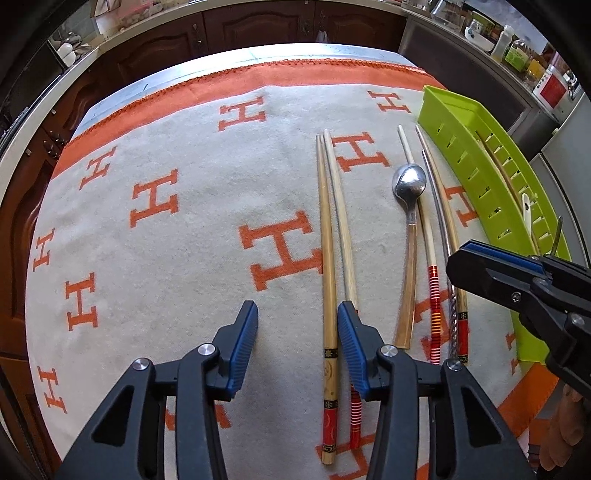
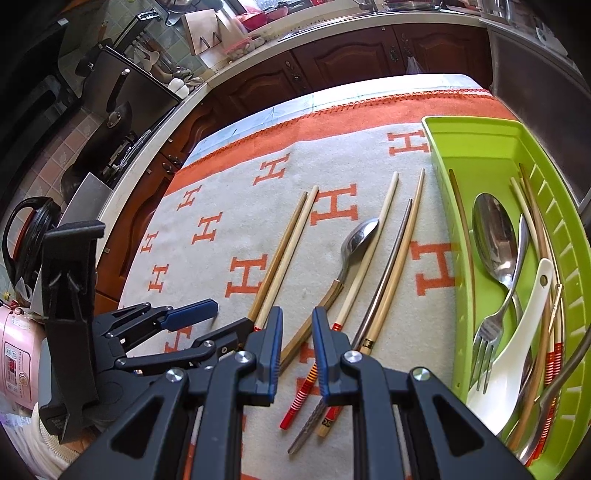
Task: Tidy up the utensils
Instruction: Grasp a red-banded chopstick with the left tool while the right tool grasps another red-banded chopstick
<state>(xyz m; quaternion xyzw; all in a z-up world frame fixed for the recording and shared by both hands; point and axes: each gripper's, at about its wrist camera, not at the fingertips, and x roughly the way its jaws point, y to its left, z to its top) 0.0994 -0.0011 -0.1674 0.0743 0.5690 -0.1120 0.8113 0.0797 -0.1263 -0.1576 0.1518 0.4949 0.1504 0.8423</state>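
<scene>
I am working in a kitchen with dark wooden cabinets [image 1: 258, 26], over a table spread with a grey blanket [image 1: 184, 229] patterned with orange letters. The green tray [image 2: 476, 155] is my landmark: it is already holding spoons, a fork and several chopsticks, so I judge the sorting partly done.

Left of the tray, the loose pieces are lying in rough parallel so each can be taken singly: a steel spoon [image 1: 409, 184] with three sticks beside it, then a pair of chopsticks [image 1: 328, 221] farther left.

I am tipping my left gripper [image 1: 297, 343] steeply down over the blanket; its jaws are standing apart, clamping nothing, with that pair's near ends partly between them.

My right gripper [image 2: 297, 350] is hovering lower-left of the tray, angled down, jaws narrowly apart and empty above the spoon's handle.
</scene>
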